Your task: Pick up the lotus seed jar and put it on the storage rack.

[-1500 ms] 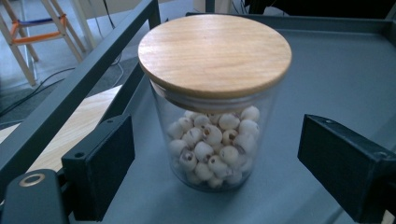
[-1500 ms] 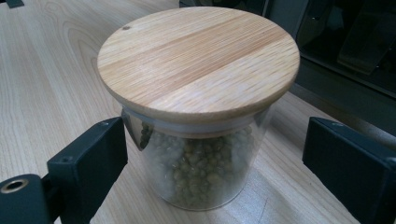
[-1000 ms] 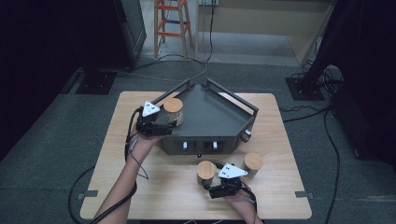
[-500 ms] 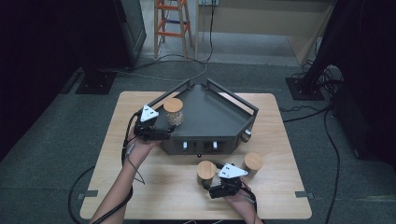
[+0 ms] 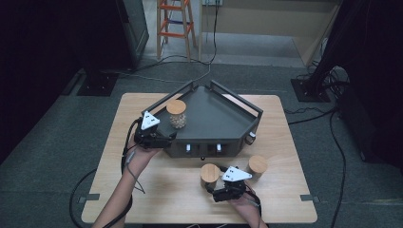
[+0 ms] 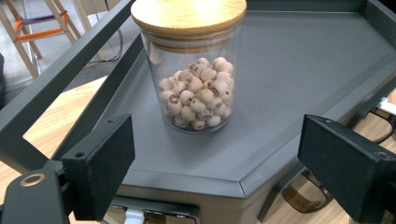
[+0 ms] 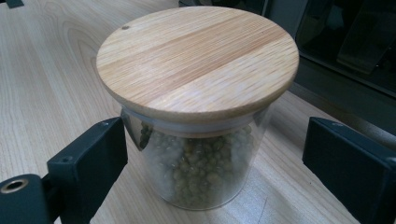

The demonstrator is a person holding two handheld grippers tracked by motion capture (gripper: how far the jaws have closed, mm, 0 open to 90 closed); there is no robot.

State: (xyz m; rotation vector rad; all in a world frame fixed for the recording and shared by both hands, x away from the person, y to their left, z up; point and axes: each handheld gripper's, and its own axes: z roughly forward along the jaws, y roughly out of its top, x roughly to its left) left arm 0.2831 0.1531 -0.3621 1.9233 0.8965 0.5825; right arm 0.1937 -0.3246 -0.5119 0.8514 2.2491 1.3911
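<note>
— Where is the glass jar of green beans with the round wooden lid (image 7: 196, 107)?

— On the wooden table (image 5: 157, 190), just in front of the dark grey angular tray (image 5: 223, 123) — between the right gripper's (image 5: 216, 189) spread, released jaws.

— And the left gripper (image 5: 167, 137)?

— Released too, at the tray's front-left edge, facing a lidded glass jar of pale round seeds (image 6: 196, 79) standing on the tray.

You have two glass jars in hand here. The jar of pale seeds (image 6: 196, 74) stands upright on the left part of the dark grey tray (image 5: 223, 118), close to its left rail. It is a clear cylinder with a round wooden lid closed on top, and the seeds fill about the lower half. The jar of green beans (image 7: 198, 107) stands upright on the tabletop (image 5: 157, 190), just in front of the tray, near the middle. It has the same wooden lid, closed, and the beans fill most of the glass.
</note>
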